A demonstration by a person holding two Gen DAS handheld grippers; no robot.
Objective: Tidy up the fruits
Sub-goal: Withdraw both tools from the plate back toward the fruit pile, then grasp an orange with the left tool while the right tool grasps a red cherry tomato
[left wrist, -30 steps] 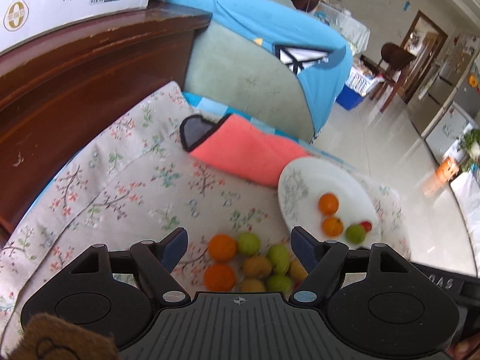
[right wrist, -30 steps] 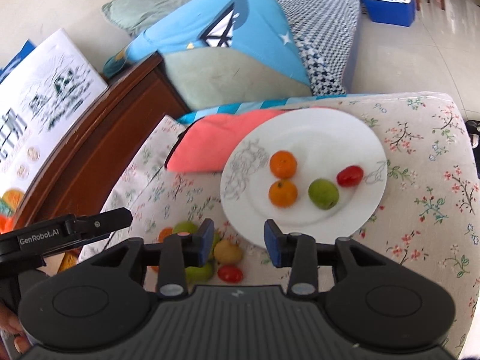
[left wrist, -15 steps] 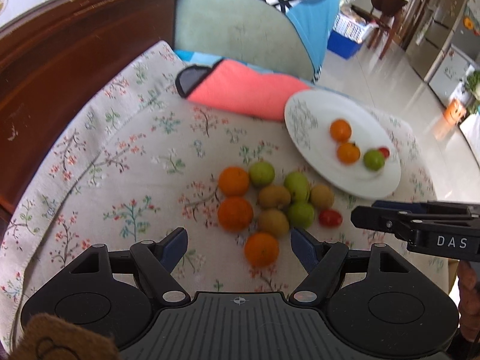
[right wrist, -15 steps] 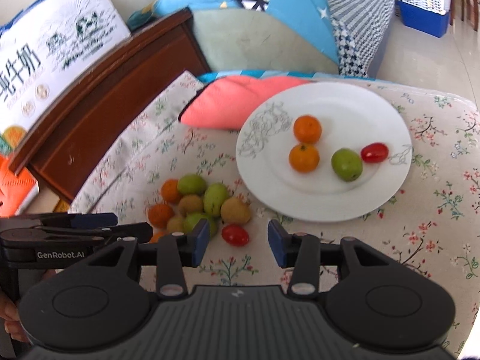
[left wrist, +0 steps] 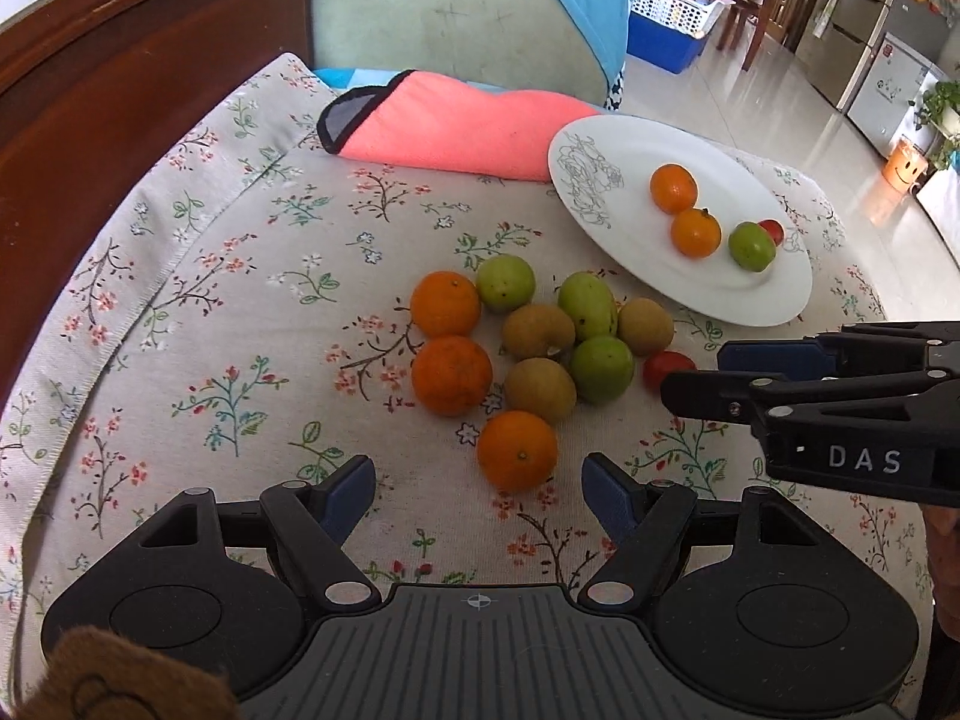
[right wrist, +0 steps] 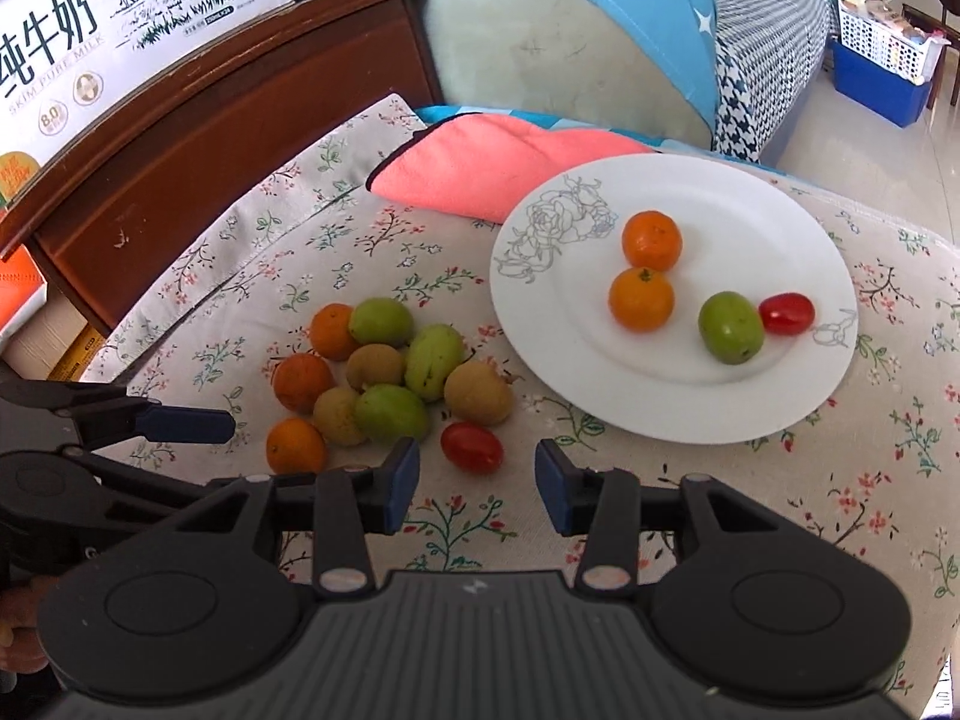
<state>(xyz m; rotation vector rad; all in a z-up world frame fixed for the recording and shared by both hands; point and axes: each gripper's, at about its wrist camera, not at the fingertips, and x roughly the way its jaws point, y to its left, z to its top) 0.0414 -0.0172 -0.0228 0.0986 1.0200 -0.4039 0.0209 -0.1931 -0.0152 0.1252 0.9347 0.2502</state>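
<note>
A white plate (left wrist: 624, 150) (right wrist: 810, 228) holds two oranges (right wrist: 651, 240), a green fruit (right wrist: 730, 327) and a red tomato (right wrist: 786, 313). On the floral cloth lies a heap of oranges, green fruits and brown fruits (left wrist: 537, 330) (right wrist: 384, 369). The nearest orange (left wrist: 517, 450) lies just ahead of my open, empty left gripper (left wrist: 478, 489). A loose red tomato (right wrist: 472, 447) (left wrist: 667, 367) lies just ahead of my open, empty right gripper (right wrist: 477, 477), which also shows from the side in the left wrist view (left wrist: 708, 378).
A folded pink cloth (left wrist: 456, 123) (right wrist: 498, 165) lies behind the plate. A dark wooden cabinet (right wrist: 198, 138) with a milk carton (right wrist: 120, 18) stands at the left. A cushioned seat (right wrist: 576, 54) is behind, and tiled floor (left wrist: 798, 114) to the right.
Both grippers have pulled back and tilted down, so the whole fruit heap is in view. The orange now lies before the left jaws, the tomato before the right jaws. Both stay open.
</note>
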